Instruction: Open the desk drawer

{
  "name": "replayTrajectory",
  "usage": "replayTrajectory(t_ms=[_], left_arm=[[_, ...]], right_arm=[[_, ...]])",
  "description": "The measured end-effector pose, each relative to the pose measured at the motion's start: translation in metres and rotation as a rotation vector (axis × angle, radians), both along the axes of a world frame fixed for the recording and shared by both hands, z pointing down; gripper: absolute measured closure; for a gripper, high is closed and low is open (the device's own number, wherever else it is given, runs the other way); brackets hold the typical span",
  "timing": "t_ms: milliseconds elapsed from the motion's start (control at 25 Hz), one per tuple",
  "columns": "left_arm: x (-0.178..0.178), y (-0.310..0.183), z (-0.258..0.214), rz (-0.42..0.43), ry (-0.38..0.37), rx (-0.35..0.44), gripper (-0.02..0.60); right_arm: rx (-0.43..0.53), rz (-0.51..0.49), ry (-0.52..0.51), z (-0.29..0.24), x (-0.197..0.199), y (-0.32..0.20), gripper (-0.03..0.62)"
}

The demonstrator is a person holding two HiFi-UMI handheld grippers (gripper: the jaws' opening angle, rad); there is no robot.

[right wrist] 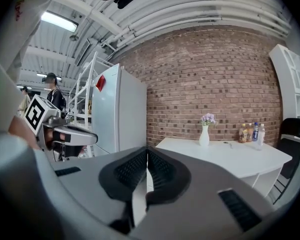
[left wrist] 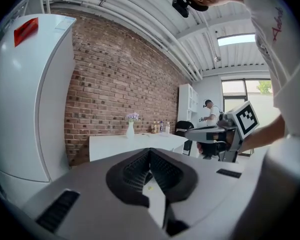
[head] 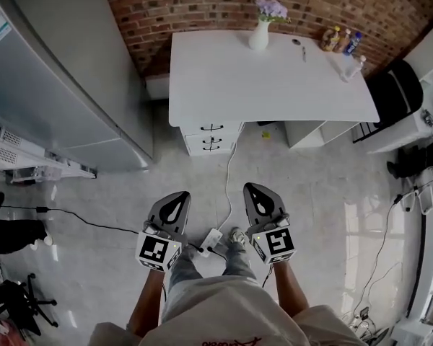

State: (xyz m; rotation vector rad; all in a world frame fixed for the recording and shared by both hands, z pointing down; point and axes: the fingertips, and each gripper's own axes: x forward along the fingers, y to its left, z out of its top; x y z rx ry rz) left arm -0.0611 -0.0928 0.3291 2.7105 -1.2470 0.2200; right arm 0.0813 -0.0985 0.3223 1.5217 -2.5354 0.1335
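Nearest, the left gripper (head: 179, 195) and the right gripper (head: 254, 189) are held side by side above the floor, each with its jaws pressed together on nothing. Well ahead of both, the desk drawers (head: 211, 137) sit shut, stacked under the left end of the white desk (head: 274, 85). A flower vase (head: 259, 34) and bottles (head: 341, 42) stand along the desk's far edge by the brick wall (head: 202, 6). A refrigerator (head: 65, 85) stands to the desk's left.
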Motion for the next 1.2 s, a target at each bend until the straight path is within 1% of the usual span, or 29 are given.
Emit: replayTrajectory(t_ms=[160, 280, 520, 640, 800, 960, 1080, 1200], left_arm=[[0.001, -0.014, 0.013, 0.022, -0.001, -0.024, 0.569], [-0.002, -0.024, 0.037, 0.025, -0.007, -0.051, 0.569], [-0.012, -0.033, 0.109, 0.015, -0.018, -0.116, 0.569], [-0.019, -0.038, 0.148, -0.012, -0.009, -0.159, 0.569], [-0.023, -0.035, 0.203, -0.024, -0.006, -0.213, 0.569], [-0.024, -0.033, 0.249, -0.023, -0.022, -0.245, 0.569], [-0.029, -0.035, 0.272, -0.03, -0.019, -0.263, 0.569], [-0.03, -0.04, 0.283, -0.031, -0.028, -0.277, 0.569]], right_arm=[[-0.004, 0.007, 0.021, 0.006, -0.002, -0.018, 0.577], [-0.026, 0.01, 0.032, 0.03, -0.001, -0.03, 0.577], [-0.118, 0.016, 0.044, 0.115, -0.001, -0.041, 0.577], [-0.159, 0.036, 0.027, 0.156, 0.002, -0.043, 0.576], [-0.267, 0.043, 0.062, 0.222, 0.003, -0.032, 0.577], [-0.327, 0.047, 0.051, 0.278, 0.001, -0.023, 0.577], [-0.343, 0.052, 0.048, 0.305, 0.0, -0.022, 0.576], [-0.342, 0.044, 0.043, 0.319, -0.003, -0.026, 0.576]])
